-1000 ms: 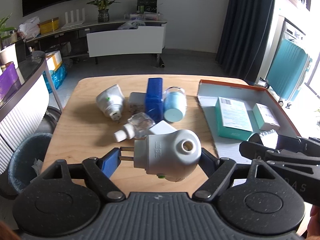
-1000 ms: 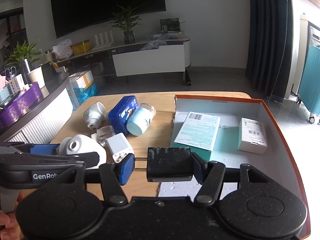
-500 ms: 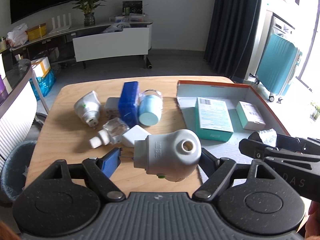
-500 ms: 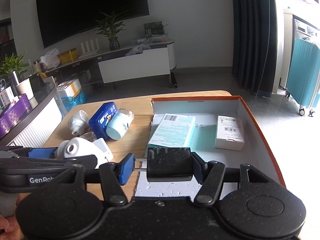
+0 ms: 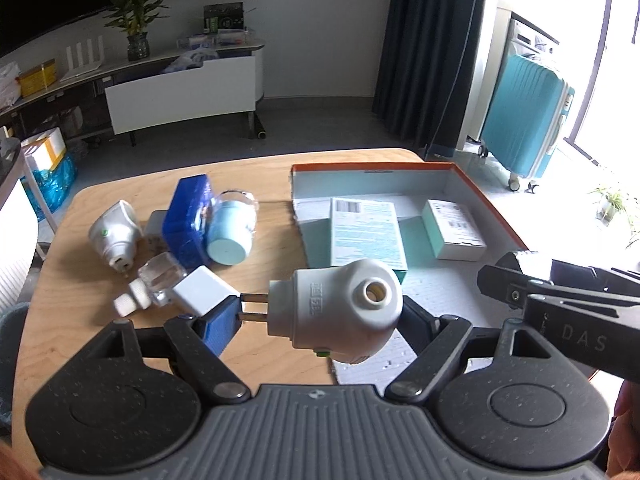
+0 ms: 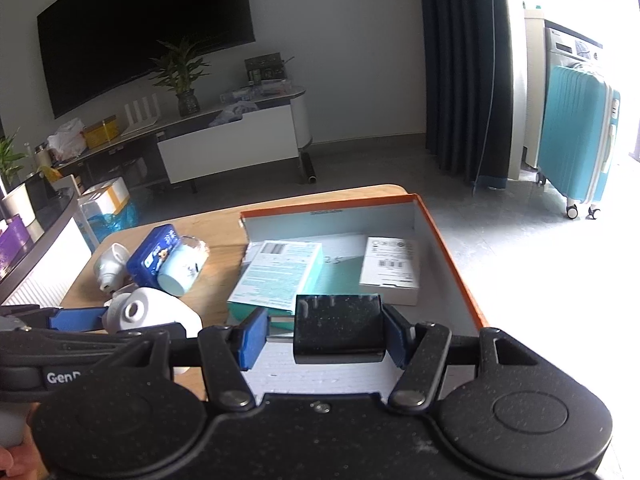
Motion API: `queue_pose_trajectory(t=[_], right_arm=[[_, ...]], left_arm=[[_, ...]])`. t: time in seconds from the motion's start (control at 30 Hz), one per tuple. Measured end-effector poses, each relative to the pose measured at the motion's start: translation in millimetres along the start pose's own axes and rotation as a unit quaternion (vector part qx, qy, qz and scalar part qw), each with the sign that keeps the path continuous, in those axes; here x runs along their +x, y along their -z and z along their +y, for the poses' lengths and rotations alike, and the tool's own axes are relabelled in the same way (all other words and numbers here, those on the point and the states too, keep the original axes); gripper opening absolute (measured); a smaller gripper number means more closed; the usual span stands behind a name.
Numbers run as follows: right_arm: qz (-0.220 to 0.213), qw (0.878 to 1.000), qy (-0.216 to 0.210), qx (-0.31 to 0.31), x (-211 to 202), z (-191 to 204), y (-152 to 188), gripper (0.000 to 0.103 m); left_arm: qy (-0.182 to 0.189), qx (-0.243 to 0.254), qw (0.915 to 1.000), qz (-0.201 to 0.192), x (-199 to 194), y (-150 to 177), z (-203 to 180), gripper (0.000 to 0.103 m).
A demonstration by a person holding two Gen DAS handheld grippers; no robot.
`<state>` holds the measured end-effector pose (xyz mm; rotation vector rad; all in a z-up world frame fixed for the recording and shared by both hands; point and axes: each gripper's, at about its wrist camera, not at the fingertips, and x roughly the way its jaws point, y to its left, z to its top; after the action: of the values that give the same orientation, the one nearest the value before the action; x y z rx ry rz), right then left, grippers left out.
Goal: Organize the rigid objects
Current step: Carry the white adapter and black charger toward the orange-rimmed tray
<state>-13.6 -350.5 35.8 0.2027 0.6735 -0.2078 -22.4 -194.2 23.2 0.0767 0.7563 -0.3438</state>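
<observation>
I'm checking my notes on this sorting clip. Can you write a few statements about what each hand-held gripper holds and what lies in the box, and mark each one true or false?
1. The left hand-held gripper holds a white plug-in device. True.
2. The right hand-held gripper is empty. False: it grips a black adapter.
3. The orange-rimmed box already holds a teal carton and a small white carton. True.
4. The blue tin lies inside the box. False: it lies on the table, left of the box.
5. A second white plug-in device lies on the table. True.
</observation>
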Motion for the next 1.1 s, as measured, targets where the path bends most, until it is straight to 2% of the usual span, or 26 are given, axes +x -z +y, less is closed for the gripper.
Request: queue_pose_trajectory(t=[0.53,1.1], right_arm=[[-0.007,1.0,0.017,0.021,5.8,-31.6,-11.0,0.072],[-0.004,1.0,0.012,0.014,33.5,-38.9,-37.2,0.072]], left_arm=[[0.016,0.016,0.9997,0.003,18.5,-11.6,-26.1,0.084],[0.018,0.028,0.9994,0.003,36.9,-30.6,-34.5,0.084]])
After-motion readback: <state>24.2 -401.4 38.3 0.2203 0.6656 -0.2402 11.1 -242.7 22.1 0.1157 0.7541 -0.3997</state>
